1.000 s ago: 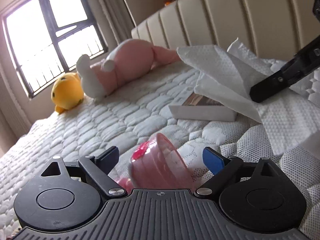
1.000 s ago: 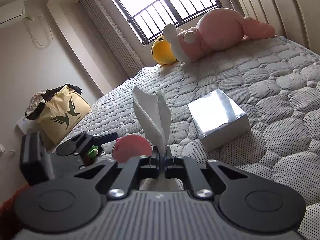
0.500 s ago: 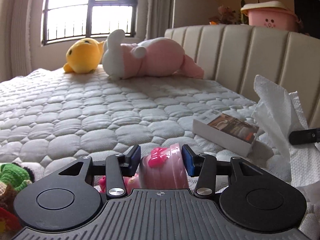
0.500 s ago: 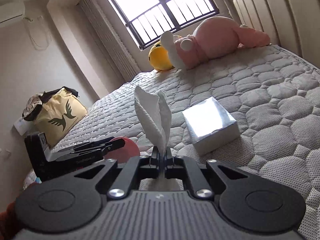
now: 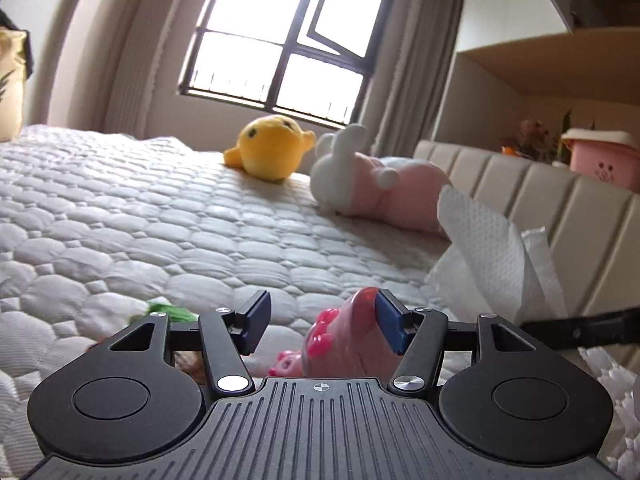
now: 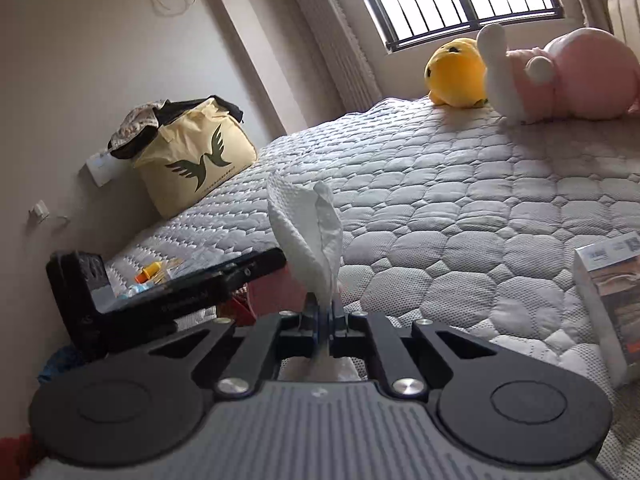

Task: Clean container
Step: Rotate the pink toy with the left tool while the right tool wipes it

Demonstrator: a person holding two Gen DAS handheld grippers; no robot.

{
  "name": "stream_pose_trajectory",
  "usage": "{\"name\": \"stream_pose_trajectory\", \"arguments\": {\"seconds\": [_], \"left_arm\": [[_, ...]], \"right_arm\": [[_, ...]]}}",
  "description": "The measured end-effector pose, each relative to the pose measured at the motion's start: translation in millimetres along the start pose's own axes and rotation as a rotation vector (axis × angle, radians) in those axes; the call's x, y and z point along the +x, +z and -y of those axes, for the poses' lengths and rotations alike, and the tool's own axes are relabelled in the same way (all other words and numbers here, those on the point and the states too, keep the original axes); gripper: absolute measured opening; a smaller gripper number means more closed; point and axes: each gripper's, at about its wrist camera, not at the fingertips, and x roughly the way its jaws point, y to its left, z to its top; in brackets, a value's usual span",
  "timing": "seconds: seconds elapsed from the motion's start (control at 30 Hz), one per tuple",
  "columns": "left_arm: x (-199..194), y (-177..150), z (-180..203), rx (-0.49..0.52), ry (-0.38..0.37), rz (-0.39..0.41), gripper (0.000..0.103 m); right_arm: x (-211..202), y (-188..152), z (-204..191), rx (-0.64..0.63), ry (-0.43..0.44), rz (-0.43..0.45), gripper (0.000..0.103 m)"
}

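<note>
Left gripper (image 5: 322, 322) gapes, translucent pink plastic container (image 5: 348, 340) against one blue pad; right gripper (image 6: 323, 316) pinches white embossed paper towel (image 6: 308, 236); yellow plush chick (image 5: 270, 148) sits beyond on the quilted mattress (image 5: 140, 220).

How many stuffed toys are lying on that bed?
2 clearly: a yellow plush near the window, and a pink and white plush right beside it, by the headboard. Small blurred items near the bed's edge might be more toys; I cannot tell.
</note>
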Motion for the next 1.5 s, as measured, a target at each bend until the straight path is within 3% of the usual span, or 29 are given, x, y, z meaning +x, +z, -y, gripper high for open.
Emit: {"name": "stream_pose_trajectory", "arguments": {"seconds": [0.13,0.3,0.47,0.63,0.73,0.83,0.93,1.03,1.1,1.23,1.3,1.37,1.5], "left_arm": [[-5.9,2.8,-24.6,-0.075,0.021,0.003,0.069],[-6.2,1.4,-43.6,-0.166,0.031,0.008,0.072],[-9.9,0.4,-48.5,-0.154,0.029,0.002,0.074],[-14.5,-4.1,-44.2,-0.114,0.042,0.008,0.079],[-18.8,-10.7,-33.5,-0.051,0.047,0.025,0.084],[-19.8,-19.6,-12.8,0.05,0.036,0.036,0.09],[-14.5,-28.6,10.0,0.157,0.023,0.031,0.091],[-9.3,-34.4,27.4,0.264,0.052,0.042,0.08],[-6.3,-33.9,30.9,0.303,0.085,0.039,0.059],[-1.6,-29.8,14.9,0.221,0.066,-0.008,0.054],[-3.5,-32.7,16.2,0.254,0.054,-0.032,0.054],[-9.3,-37.7,23.8,0.34,0.045,-0.032,0.058],[-27.4,-48.6,50.1,0.648,0.04,0.02,0.092]], "right_arm": [[21.0,2.7,-9.8,0.02,0.034,-0.029,0.005],[51.7,16.2,-41.1,-0.042,0.137,-0.081,0.005],[82.5,11.3,-68.3,-0.181,0.071,-0.141,0.005],[79.1,11.6,-61.9,-0.185,-0.006,-0.117,0.005],[73.4,15.8,-51.7,-0.184,-0.119,-0.097,0.006],[64.3,25.3,-53.0,-0.189,-0.128,-0.057,0.006],[53.8,40.5,-67.3,-0.179,0.003,-0.012,0.005],[51.1,50.1,-85.8,-0.222,0.049,-0.011,0.005],[47.5,50.8,-86.9,-0.247,0.02,0.006,0.005],[41.7,49.2,-68.1,-0.192,-0.013,0.009,0.005],[39.9,41.4,-54.2,-0.174,-0.041,-0.01,0.005],[36.0,32.2,-40.2,-0.16,-0.064,-0.026,0.005],[17.9,14.4,-6.6,-0.049,-0.062,-0.028,0.005]]}}
